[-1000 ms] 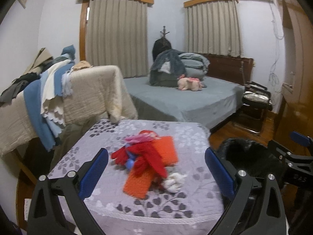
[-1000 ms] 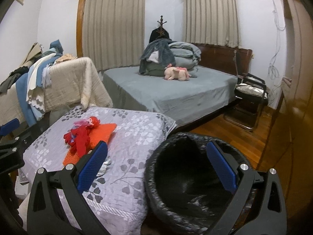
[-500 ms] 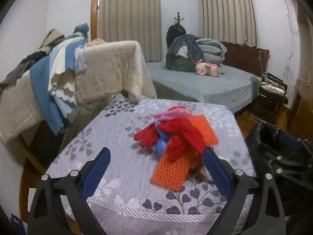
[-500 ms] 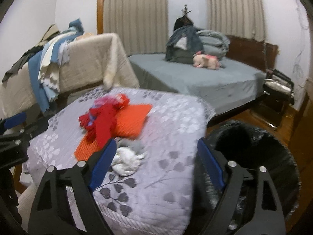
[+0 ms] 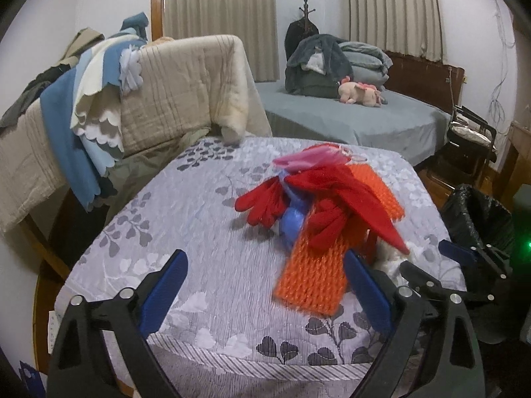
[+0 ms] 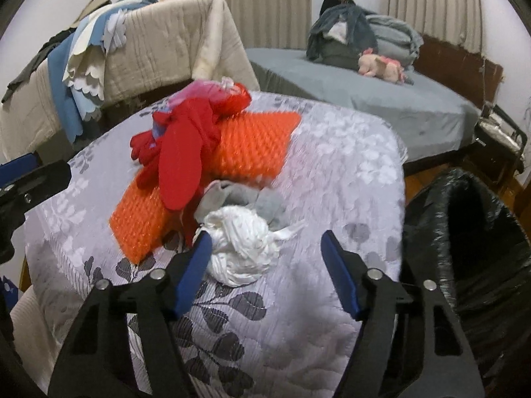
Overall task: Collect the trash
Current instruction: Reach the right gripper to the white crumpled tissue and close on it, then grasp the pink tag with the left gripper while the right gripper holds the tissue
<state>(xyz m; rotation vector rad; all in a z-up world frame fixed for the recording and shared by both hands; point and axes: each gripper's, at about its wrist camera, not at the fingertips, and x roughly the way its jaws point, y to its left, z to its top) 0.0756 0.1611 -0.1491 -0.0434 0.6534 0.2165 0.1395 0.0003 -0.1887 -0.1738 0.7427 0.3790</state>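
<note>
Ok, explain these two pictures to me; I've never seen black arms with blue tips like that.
Those are two hand-held claws; a person carries one in each hand, and a camera on each looks out along its fingers. One picture is from the left claw, the other from the right claw.

Both face a table with a flowered cloth. On it lie an orange mat, red gloves, grey cloth and a white crumpled wad. A black-lined bin stands beside the table.

Nothing is held. The left claw is open over the cloth; the right claw's jaws are closing, with the wad just ahead, not yet gripped.

Red glove (image 6: pixel 181 162) crowds white wad (image 6: pixel 240 243); right side open.
</note>
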